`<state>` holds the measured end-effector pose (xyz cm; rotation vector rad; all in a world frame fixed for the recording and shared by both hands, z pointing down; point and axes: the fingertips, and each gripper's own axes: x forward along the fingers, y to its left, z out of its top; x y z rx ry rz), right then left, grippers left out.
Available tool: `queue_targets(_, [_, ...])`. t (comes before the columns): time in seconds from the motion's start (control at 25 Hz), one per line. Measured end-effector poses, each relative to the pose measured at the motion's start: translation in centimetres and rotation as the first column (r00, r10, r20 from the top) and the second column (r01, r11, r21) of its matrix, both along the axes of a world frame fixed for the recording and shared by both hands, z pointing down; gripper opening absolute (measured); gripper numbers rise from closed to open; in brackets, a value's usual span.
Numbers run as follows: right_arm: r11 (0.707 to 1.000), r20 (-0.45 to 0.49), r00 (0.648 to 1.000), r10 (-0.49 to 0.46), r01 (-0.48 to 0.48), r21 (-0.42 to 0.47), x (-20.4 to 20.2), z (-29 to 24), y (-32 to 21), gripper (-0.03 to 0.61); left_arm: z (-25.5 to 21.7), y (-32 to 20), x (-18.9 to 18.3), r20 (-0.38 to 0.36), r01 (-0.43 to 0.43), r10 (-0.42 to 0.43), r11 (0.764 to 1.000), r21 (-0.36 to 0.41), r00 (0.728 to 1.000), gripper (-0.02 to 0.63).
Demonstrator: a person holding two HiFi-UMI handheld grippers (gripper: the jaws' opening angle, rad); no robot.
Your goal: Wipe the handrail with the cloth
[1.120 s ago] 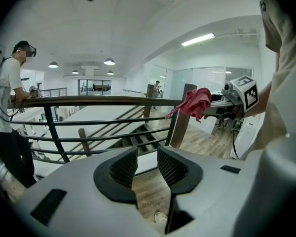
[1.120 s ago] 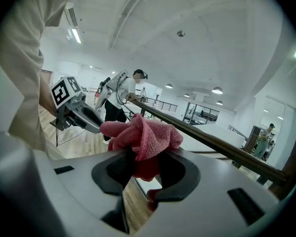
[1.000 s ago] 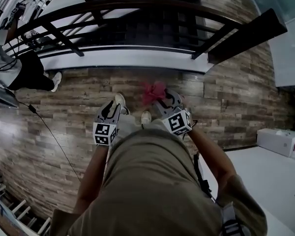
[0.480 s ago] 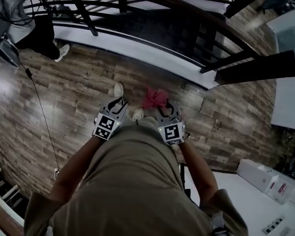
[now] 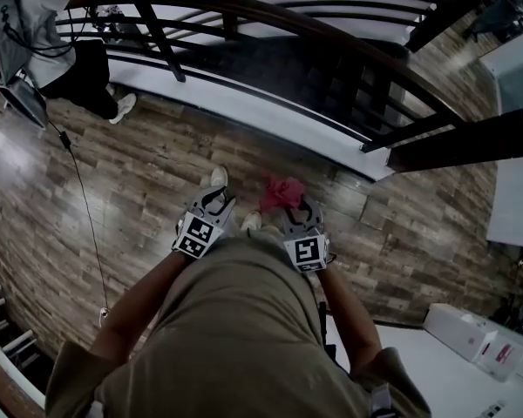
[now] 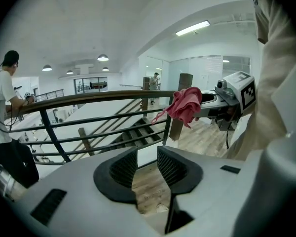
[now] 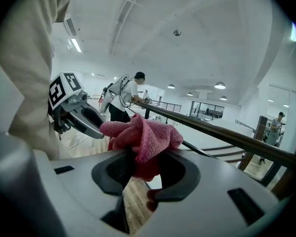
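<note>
1. Two grippers sit low in the head view, near 6 o'clock of centre, above the wooden floor (image 5: 139,172). The left gripper (image 5: 214,200) carries nothing. The right gripper (image 5: 293,209) has a pink cloth (image 5: 281,192) bunched at its tip, toward 12 o'clock. The handrail (image 5: 270,11) arcs across the top from 10 to 3 o'clock, apart from the cloth. A person (image 5: 44,24) stands beside it at 10 o'clock.
2. Left gripper view: its jaws stand spread, with only floorboards showing between the ribbed pads. The handrail runs from 9 o'clock to the centre. The cloth hangs off the other gripper at 1 o'clock, on the near side of the rail (whether it brushes the rail I cannot tell from here).
3. Right gripper view: the jaws pinch the cloth by a fold near its middle. A wad bulges above and ahead of the pads, and a small tail hangs below. The handrail slants from 11 o'clock down to 3 o'clock beyond the cloth, clear of it.
4. Handling, as a judgement: the cloth looks like light, soft terry. It is limp enough to wrap over the rail and not fragile. The present hold seems right, deep in the bunch with the loose wad leading, so fabric rather than pads meets the wood. The rail looks smooth and rigid and should bear firm pressure.
</note>
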<state>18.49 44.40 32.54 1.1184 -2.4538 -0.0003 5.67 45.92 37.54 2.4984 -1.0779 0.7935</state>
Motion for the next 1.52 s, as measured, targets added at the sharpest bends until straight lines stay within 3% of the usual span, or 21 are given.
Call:
queue_targets(0.56, [0.998,0.051,0.997,0.062,-0.063,0.021,1.5,-2.5,-4.3,0.124,-2.6,-4.5,-0.8,0.036,0.024,-0.026,0.998,0.053,0.999,0.118])
queue_targets(0.84, [0.993,0.027,0.993,0.113,-0.113,0.019,1.3,-3.4,-5.6,0.124,-2.9,-6.7,-1.1,0.029,-0.035,0.033,0.998,0.061,0.999,0.118])
queue_targets(1.52, [0.977,-0.007,0.978,0.210,-0.209,0.033,-4.8,-5.2,-12.0,0.124,-4.9,-14.1,-8.7,0.022,-0.103,0.102,0.992,0.071,0.995,0.118])
